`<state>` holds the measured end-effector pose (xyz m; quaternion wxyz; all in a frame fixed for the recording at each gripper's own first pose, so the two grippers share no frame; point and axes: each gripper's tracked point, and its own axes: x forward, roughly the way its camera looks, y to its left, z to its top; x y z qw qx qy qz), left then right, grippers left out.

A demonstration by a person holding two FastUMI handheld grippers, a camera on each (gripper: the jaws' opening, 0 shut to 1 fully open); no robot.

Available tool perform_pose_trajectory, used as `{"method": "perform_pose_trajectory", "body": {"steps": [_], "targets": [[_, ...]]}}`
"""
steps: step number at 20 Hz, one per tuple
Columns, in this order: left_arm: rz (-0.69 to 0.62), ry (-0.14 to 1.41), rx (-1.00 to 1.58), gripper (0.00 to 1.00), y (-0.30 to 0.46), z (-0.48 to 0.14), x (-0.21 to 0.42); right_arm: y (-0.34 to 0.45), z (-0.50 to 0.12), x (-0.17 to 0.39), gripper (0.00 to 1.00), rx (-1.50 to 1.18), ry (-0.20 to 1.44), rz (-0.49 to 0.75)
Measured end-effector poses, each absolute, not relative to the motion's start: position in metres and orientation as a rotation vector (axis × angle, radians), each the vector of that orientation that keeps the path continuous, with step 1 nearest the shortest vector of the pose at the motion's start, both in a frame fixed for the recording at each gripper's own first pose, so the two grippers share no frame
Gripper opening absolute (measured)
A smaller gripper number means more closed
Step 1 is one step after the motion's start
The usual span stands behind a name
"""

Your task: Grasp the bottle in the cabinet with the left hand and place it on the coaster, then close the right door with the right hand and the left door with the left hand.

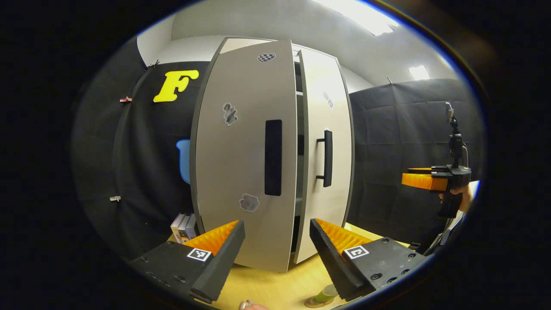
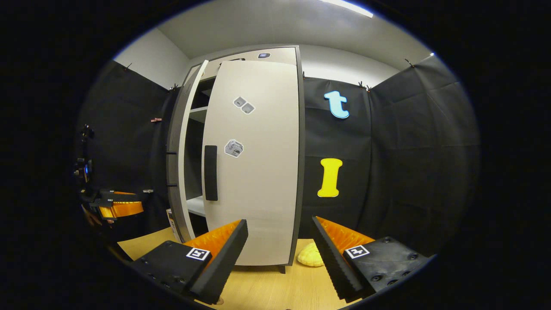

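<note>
The tall pale cabinet fills the middle of the left gripper view. Its left door (image 1: 245,159) faces me, nearly shut, and the right door (image 1: 327,159) with a bar handle stands slightly ajar, a dark gap between them. My left gripper (image 1: 277,232) is open and holds nothing, just in front of the left door. The small greenish bottle (image 1: 326,294) stands on the round coaster (image 1: 316,302) at the table's near edge. In the right gripper view my right gripper (image 2: 280,228) is open and holds nothing before the right door (image 2: 254,163). The left door's edge (image 2: 190,142) angles outward there.
Several books (image 1: 183,226) stand on the wooden table (image 1: 275,288) left of the cabinet. A yellow lumpy object (image 2: 310,256) lies by the cabinet's right foot. The right gripper (image 1: 424,181), held by a hand, hovers far right. The left gripper (image 2: 116,206) sits at far left.
</note>
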<state>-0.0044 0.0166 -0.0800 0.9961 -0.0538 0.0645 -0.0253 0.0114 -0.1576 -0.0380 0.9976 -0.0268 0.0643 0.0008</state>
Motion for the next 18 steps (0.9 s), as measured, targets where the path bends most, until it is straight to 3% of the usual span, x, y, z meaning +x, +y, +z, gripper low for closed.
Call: {"method": "perform_pose_trajectory", "body": {"steps": [1, 3, 18], "targets": [[-0.062, 0.114, -0.111, 0.99, 0.015, -0.077, -0.005, -0.160, -0.040, 0.013, 0.98, -0.051, 0.137, -0.003], [-0.057, 0.103, -0.114, 0.96, 0.018, -0.074, -0.005, -0.162, -0.043, 0.014, 0.98, -0.047, 0.148, -0.014], [-0.021, 0.093, -0.098, 0.98, 0.029, -0.069, 0.001, -0.182, -0.031, 0.016, 0.98, -0.033, 0.109, -0.071]]}}
